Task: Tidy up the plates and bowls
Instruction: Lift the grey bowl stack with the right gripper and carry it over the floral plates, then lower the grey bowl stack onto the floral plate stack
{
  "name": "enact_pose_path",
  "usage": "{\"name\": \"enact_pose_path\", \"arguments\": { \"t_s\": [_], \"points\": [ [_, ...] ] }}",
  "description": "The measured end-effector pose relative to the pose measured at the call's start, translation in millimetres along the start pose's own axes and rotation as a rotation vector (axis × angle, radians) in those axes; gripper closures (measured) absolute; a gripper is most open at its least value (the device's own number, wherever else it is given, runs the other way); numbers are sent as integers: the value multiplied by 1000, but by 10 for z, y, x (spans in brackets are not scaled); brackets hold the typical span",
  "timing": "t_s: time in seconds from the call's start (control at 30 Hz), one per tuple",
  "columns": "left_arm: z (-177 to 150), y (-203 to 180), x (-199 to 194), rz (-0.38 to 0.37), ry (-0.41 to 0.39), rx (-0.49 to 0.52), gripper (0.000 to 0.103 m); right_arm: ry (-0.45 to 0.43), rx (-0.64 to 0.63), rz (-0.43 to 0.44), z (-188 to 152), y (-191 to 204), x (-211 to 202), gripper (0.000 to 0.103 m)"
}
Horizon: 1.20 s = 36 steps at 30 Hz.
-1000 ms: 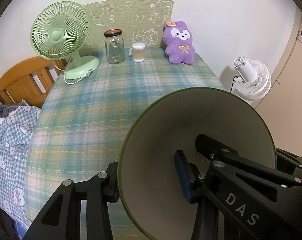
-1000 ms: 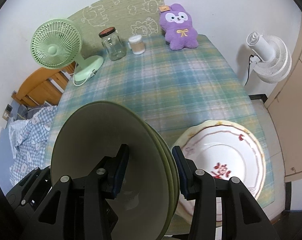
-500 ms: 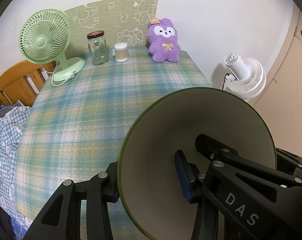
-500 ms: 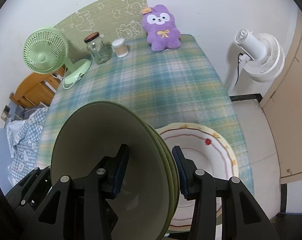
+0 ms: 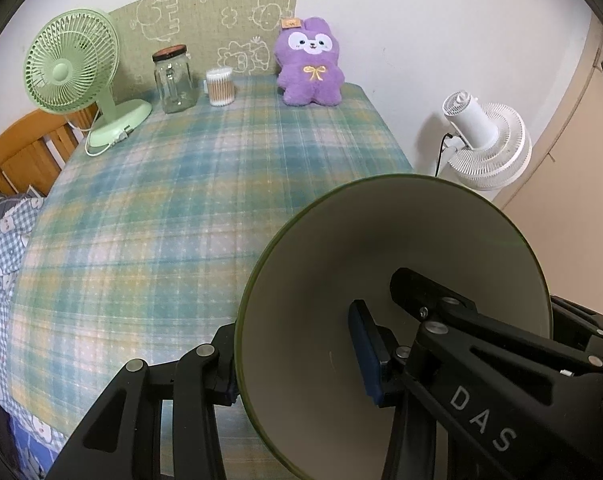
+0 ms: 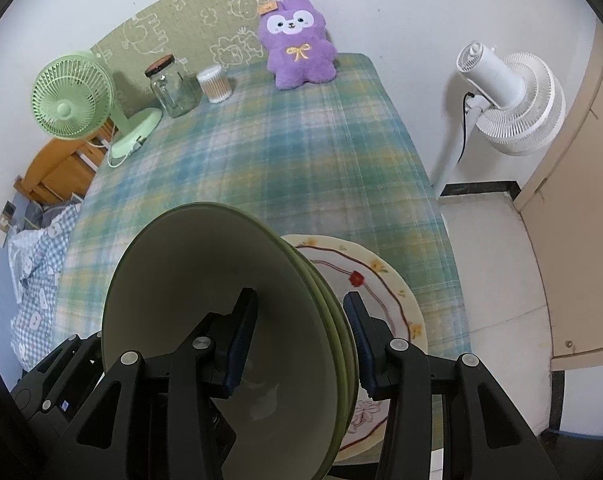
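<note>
The left gripper (image 5: 297, 354) clamps one glazed green ceramic bowl (image 5: 381, 280) by its wall; the right gripper (image 6: 301, 338) pinches the nested green bowl stack (image 6: 205, 292) above the floral-rimmed plate (image 6: 385, 284) on the plaid tabletop (image 6: 285, 160). Stiff, slick, breakable, likely heavy; rim grips seem best.

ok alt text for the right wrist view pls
The right gripper clamps the rim of stacked green bowls above a floral plate on a plaid table. A purple plush, jar and green fan stand at the back.
</note>
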<state>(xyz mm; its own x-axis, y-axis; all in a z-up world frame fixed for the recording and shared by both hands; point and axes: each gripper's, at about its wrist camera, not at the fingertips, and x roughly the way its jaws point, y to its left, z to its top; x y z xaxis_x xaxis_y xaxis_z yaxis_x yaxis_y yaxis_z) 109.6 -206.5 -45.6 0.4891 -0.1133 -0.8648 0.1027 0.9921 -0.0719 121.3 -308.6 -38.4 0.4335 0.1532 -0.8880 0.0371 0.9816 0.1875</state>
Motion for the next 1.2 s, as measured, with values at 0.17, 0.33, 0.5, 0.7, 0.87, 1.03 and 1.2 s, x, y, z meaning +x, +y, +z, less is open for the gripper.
{"name": "enact_pose_path", "arguments": {
  "t_s": [0.17, 0.33, 0.5, 0.7, 0.87, 1.03, 1.2],
  "points": [
    [-39, -56, 85, 13, 20, -17, 57, 23, -5, 10, -10, -90, 96, 55],
    [-74, -108, 156, 24, 40, -28, 57, 50, -15, 18, -25, -155, 196, 55],
    [-100, -131, 226, 33, 56, -43, 57, 70, -23, 23, -35, -193, 272, 55],
    [-95, -157, 258, 49, 56, -46, 57, 76, -36, 32, -23, -216, 324, 55],
    [-79, -178, 289, 64, 54, -32, 58, 81, -32, 37, 0, -247, 376, 55],
    [-56, -203, 336, 74, 53, -19, 57, 83, -22, 42, 14, -293, 408, 56],
    [-28, -226, 360, 82, 53, -14, 57, 75, -24, 44, 45, -317, 427, 57]
  ]
}}
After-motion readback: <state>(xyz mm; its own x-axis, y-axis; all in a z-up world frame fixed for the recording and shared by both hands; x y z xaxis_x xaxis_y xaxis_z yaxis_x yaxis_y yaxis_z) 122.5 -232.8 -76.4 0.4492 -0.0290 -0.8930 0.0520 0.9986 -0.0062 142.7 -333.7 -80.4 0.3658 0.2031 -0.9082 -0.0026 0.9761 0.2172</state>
